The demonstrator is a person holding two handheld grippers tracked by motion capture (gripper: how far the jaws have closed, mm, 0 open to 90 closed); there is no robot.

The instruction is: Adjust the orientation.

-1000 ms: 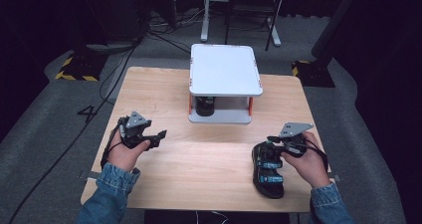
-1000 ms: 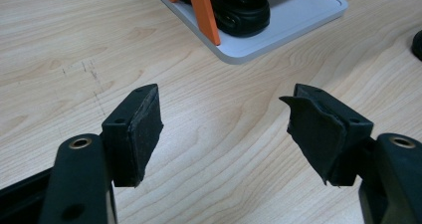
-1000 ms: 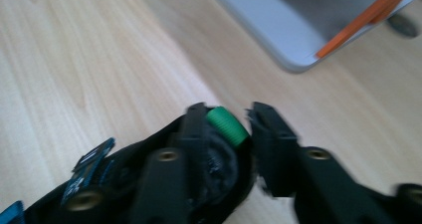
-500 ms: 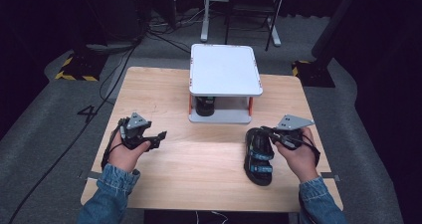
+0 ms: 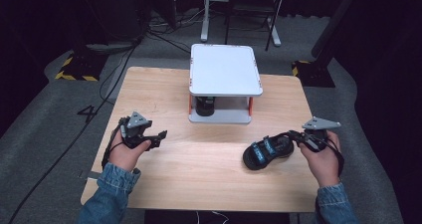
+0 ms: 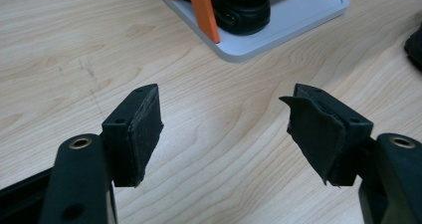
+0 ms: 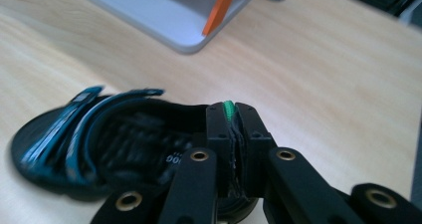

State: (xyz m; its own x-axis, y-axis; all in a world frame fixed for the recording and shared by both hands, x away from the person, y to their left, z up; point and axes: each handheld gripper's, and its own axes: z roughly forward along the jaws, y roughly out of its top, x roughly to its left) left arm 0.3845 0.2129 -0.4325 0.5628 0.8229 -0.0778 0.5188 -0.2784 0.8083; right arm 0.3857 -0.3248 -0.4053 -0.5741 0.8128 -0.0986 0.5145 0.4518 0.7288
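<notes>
Your right gripper (image 5: 297, 137) is clenched on the heel strap of the black and blue sandal (image 5: 267, 152), which rests on the table (image 5: 164, 84) close to its right edge, while your left gripper (image 5: 158, 136) hangs released over bare wood on the left, with free room between the two and out to the front edge. The right gripper view brings out a green tab (image 7: 228, 108) pinched between the jaws, too small to see from above. Farther back, the white two-level shelf (image 5: 226, 69) holds another black shoe (image 6: 241, 5) on its lower board, which the left gripper view shows most plainly.
</notes>
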